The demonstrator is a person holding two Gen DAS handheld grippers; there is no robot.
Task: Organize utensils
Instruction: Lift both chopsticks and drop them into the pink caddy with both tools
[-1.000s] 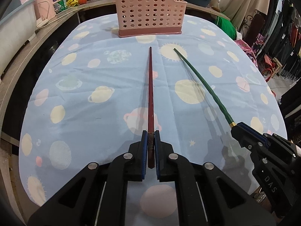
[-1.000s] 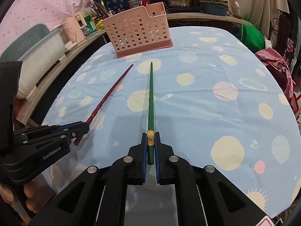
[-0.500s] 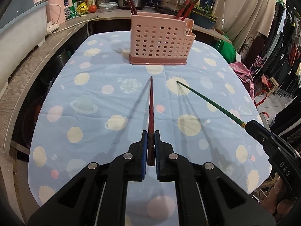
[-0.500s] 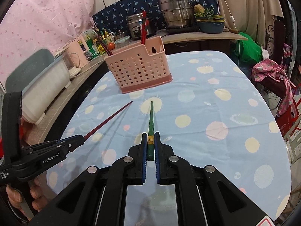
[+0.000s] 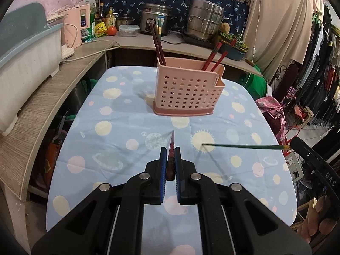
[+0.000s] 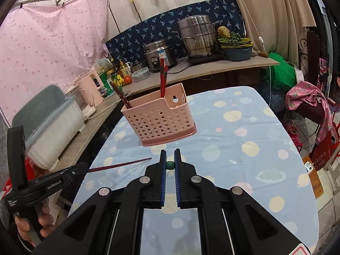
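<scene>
Left gripper (image 5: 170, 155) is clamped tight on the thick end of a dark red chopstick (image 5: 171, 146), which runs straight ahead toward 12 o'clock with its tip clear of the cloth. Right gripper (image 6: 170, 157) is likewise closed hard on a green chopstick (image 6: 170, 165); from its own camera only the square butt end shows between the blue pads. From the left wrist the green shaft lies nearly level, entering from 3 o'clock and tapering toward centre. Pink perforated holder (image 5: 188, 89) stands upright on the blue spotted tablecloth (image 5: 119, 125), at 12 o'clock from both grippers and well apart from both tips. It already holds a brown pair (image 5: 157, 42) in its left compartment and a red pair (image 5: 214, 56) in its right. A hand (image 6: 31, 221) grips the left tool's handle at 8 o'clock.
</scene>
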